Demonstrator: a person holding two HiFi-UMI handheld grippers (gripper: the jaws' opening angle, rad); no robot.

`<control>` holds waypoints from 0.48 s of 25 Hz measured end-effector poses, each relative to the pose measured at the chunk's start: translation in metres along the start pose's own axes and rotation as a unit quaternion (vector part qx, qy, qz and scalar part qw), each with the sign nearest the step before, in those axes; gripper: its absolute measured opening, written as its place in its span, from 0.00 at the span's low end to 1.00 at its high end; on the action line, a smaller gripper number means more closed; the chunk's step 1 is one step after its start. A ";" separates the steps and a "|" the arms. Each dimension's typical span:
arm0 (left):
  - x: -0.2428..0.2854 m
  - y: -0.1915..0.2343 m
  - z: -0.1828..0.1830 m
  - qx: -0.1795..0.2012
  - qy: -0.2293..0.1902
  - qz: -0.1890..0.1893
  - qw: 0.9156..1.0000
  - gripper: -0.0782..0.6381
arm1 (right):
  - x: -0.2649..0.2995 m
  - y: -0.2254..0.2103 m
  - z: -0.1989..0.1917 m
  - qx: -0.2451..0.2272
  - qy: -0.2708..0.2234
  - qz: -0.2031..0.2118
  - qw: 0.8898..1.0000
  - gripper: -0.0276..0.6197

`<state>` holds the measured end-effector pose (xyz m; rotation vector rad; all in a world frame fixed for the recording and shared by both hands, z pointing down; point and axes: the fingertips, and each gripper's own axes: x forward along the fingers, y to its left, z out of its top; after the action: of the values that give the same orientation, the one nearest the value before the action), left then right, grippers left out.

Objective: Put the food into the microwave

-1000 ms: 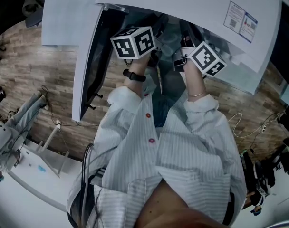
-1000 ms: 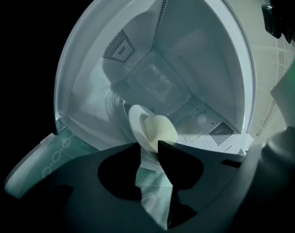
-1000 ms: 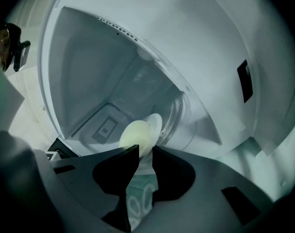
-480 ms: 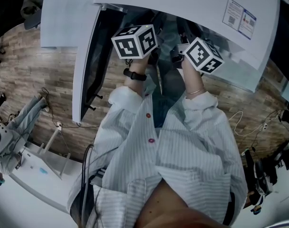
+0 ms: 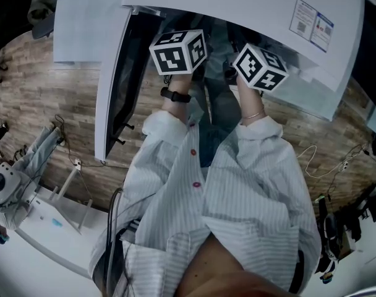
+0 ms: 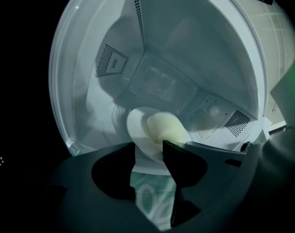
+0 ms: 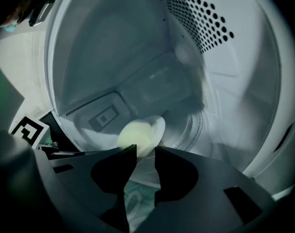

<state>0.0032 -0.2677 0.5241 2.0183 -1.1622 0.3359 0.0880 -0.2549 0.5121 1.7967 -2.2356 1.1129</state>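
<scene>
As the left gripper [image 6: 148, 143] and right gripper [image 7: 145, 146] open their jaws around its rim inside the microwave [image 6: 89, 81], the plate [image 6: 135, 130] looks stiff and breakable, best held by the rim, not the soft bun [image 6: 167, 127].

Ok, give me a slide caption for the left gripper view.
Left tongs opening, the plate between them, pale food on it, inside the microwave.

Pale pinstriped long-sleeved shirt [image 5: 250, 197] with red buttons [image 5: 198, 182]; black wristband [image 5: 175, 94] on left wrist, thin bracelet [image 5: 252, 115] on right.
</scene>
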 end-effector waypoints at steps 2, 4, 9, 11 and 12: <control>0.001 0.002 -0.001 0.000 0.002 0.002 1.000 0.35 | 0.002 0.000 0.000 -0.022 0.003 -0.007 1.000 0.23; 0.001 0.002 -0.001 0.001 0.001 0.003 1.000 0.35 | 0.002 0.000 -0.001 -0.032 0.003 -0.014 0.999 0.24; 0.001 0.002 -0.001 0.004 -0.005 0.008 1.000 0.35 | 0.001 -0.003 -0.001 -0.063 0.009 -0.036 0.997 0.27; 0.001 0.001 0.001 0.009 -0.012 0.010 1.000 0.40 | 0.001 -0.005 0.000 -0.094 0.010 -0.049 0.994 0.36; 0.001 0.001 0.002 0.011 -0.016 0.012 1.000 0.42 | 0.000 -0.005 0.000 -0.106 0.012 -0.051 0.993 0.36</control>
<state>0.0024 -0.2702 0.5236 2.0373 -1.2068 0.3317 0.0926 -0.2554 0.5152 1.7786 -2.1287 0.8392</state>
